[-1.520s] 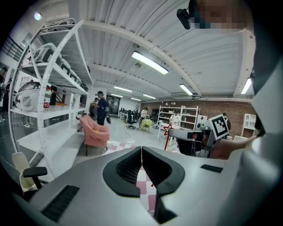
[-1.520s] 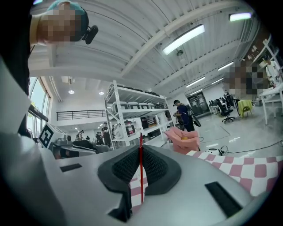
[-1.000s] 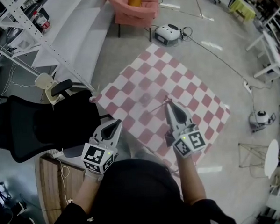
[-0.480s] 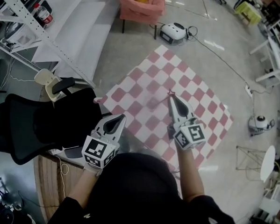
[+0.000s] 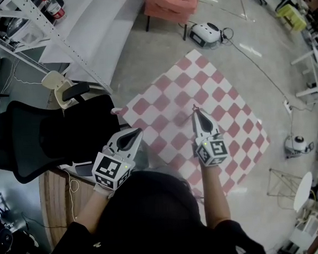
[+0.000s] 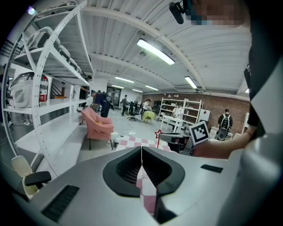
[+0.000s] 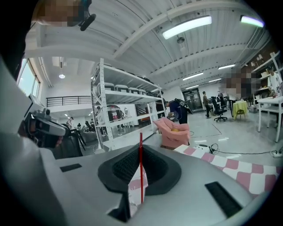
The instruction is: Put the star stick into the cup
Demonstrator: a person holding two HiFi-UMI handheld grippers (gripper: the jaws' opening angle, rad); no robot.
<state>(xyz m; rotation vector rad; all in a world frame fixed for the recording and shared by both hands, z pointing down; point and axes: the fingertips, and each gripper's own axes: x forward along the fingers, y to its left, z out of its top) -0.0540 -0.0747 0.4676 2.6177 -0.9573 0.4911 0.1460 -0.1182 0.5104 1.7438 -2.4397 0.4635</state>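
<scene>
— R gripper [image 5: 196, 114], what's it got?
— Jaws pinched tight on the star stick [image 7: 141, 170]. Thin red rod runs along the seam betw. the pads, no gap either side. Star end shows just past the jaw tips.
— Where's that in the scene?
— Up in the air over the pink-and-white checkered mat [image 5: 221, 88], approx. its middle, right of the person's body.
— L gripper [image 5: 136, 133]?
— Jaws closed tip to tip, nothing betw. them. Held at near left, beside the black office chair [image 5: 37, 141], apart from the R gripper.
— Anything else?
— Pink armchair [image 5: 171, 1] at the far edge, beyond the mat. White shelf rack [image 5: 64, 44] at far left.
</scene>
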